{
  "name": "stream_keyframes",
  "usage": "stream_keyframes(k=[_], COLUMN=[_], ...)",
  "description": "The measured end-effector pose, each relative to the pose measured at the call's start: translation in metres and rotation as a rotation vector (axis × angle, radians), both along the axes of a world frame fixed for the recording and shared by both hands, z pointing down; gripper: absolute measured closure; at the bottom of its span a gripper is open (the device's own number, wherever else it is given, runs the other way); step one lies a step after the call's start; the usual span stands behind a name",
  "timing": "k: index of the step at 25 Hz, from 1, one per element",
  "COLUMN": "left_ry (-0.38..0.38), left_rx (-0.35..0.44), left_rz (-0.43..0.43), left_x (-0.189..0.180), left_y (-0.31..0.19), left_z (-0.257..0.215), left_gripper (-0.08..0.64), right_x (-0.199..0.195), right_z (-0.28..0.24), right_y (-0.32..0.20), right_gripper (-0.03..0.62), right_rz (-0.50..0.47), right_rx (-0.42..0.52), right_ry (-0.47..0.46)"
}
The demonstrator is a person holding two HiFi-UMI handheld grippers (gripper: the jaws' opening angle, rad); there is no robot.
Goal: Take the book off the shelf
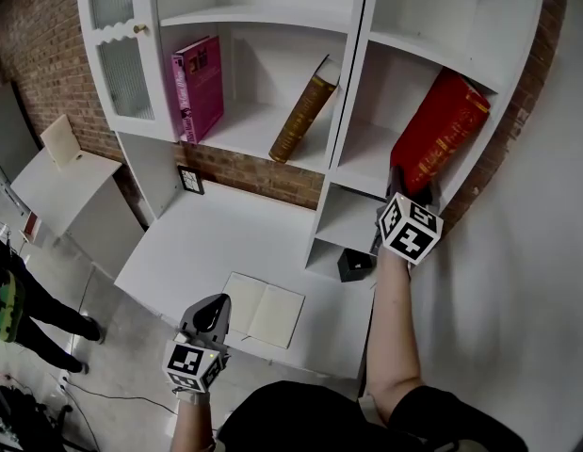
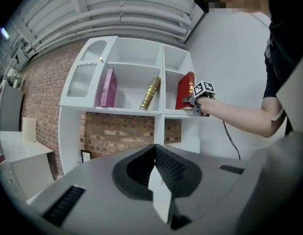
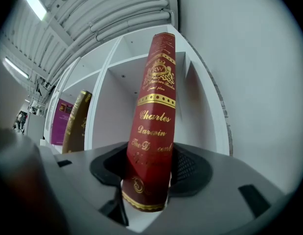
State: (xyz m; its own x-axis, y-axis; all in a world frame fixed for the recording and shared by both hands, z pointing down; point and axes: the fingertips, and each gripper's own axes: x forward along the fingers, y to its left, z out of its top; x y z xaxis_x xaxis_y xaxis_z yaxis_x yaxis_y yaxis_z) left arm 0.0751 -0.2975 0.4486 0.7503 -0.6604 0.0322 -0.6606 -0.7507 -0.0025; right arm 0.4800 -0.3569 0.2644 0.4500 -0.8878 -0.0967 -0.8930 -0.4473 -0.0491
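The red book [image 1: 440,130] with gold lettering leans tilted in the right-hand compartment of the white shelf unit [image 1: 359,163]. My right gripper [image 1: 404,188] reaches level into that compartment. In the right gripper view the red book's spine [image 3: 153,131] stands between the jaws and fills the gap, so the right gripper [image 3: 149,182] is shut on its lower end. The left gripper view shows the red book [image 2: 185,90] and the right gripper [image 2: 193,102] from afar. My left gripper [image 1: 208,311] hangs low before the desk, its jaws [image 2: 153,173] together and holding nothing.
A pink book [image 1: 199,88] and a leaning brown-gold book [image 1: 303,109] stand in the middle compartment. An open notebook [image 1: 263,309] lies on the white desk top [image 1: 197,243]. A small black box [image 1: 354,265] sits in the lower cubby, a framed picture [image 1: 189,179] by the brick wall. A person [image 1: 18,309] stands at left.
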Motion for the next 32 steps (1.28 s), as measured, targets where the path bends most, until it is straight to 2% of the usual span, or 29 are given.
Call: stream_keyframes(k=[13,21,32], left_ry=[0.007,0.004,0.005], left_rx=[0.002,-0.001,-0.003], left_rz=[0.052,0.095,0.098], left_x=[-0.034,-0.058,-0.103], left_y=[0.016,0.025,0.036], left_z=[-0.005,-0.005,-0.005], left_gripper=[0.552,0.552,0.552], right_x=[-0.041,-0.081,-0.144], right_z=[0.001,0.004,0.017], right_y=[0.045,0.066,0.085], right_gripper=[0.376,0.383,0.404], right_rz=[0.03,0.027,-0.037], right_rx=[0.002,0.013,0.045], right_ry=[0.04,0.082,0.131])
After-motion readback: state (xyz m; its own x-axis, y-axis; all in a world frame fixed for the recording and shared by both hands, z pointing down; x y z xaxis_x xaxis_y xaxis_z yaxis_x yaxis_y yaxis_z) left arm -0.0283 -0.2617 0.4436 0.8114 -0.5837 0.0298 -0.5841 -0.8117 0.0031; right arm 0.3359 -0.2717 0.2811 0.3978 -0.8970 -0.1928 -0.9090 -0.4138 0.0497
